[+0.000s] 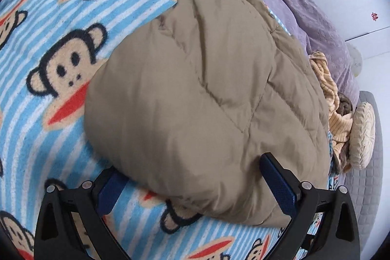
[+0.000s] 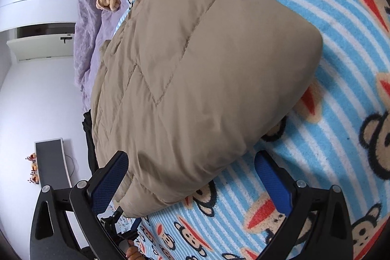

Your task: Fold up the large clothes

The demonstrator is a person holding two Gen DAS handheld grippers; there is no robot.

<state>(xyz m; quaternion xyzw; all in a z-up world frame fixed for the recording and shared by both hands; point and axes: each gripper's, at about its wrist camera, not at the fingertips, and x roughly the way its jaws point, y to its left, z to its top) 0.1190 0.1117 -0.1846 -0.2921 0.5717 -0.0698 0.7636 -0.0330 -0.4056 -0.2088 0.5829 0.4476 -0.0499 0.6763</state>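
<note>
**Both grippers wide open over folded tan jacket on bed**

Now, left gripper (image 1: 198, 189): jaws spread wide, blue pads facing in. Its right finger (image 1: 279, 187) lies against the near end of the one tan padded jacket (image 1: 195, 89); the left finger sits over bare blanket just beside the jacket's edge. Nothing is pinched, and whether the pads actually press the fabric I cannot tell.

Right gripper (image 2: 192, 180): jaws as wide as they go, nothing clamped. The left finger (image 2: 109, 182) overlaps the jacket's near corner, the right finger hangs over the blanket, clear of the cloth. The jacket's near end sits between the two fingers.

Counts: two grippers, one jacket, one blue-striped monkey-print blanket (image 1: 48, 40), one purple cover (image 1: 304, 4), one crumpled yellow ribbed cloth (image 1: 326, 79), one round pleated cushion (image 1: 362, 133).

Jacket location: folded into a thick bundle in the middle of the monkey blanket on the bed, its far end reaching the blanket's edge where the purple cover starts. The yellow cloth lies at that same edge, next to the jacket. The cushion is near the bed's corner beyond the yellow cloth.

Pose: both grippers point steeply down at the bed from the near side, one at each near corner of the bundle. In the right wrist view, part of the left gripper and fingertips of a hand (image 2: 132, 252) show at the bottom edge.
</note>
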